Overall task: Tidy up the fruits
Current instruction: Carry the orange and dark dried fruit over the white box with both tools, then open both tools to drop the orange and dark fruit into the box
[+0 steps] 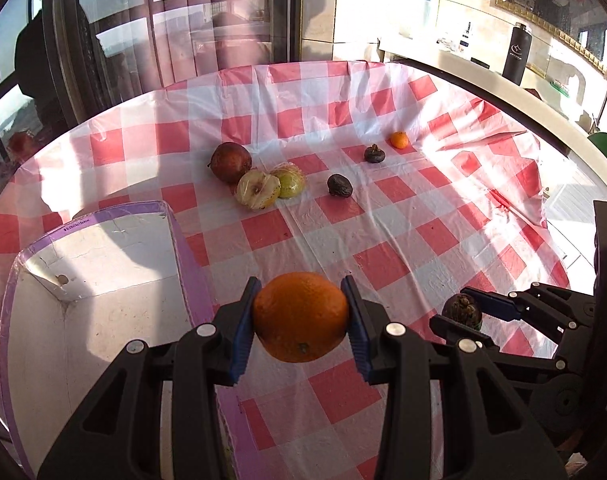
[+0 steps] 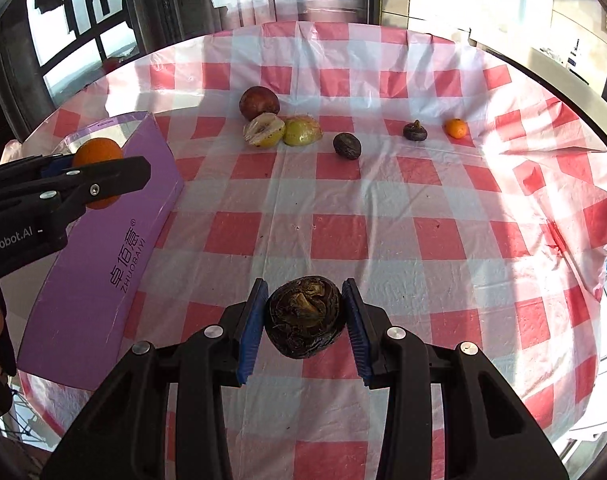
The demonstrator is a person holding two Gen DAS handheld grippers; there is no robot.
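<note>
A: Left tool (image 1: 301,316)?
B: Clamped on a big orange (image 1: 300,317), both blue pads against its sides, lifted clear of the checked desk (image 1: 383,216), just beside the open purple box (image 1: 103,280).

A: Right tool (image 2: 305,318)?
B: Clamped on a dark, wrinkled fruit (image 2: 304,317), also off the cloth.

A: Left on the desk?
B: At the far side: red-brown fruit (image 2: 259,102), two wrapped yellow halves (image 2: 281,131) touching it, two dark fruits (image 2: 347,145), a small orange (image 2: 456,128) farthest right.
</note>
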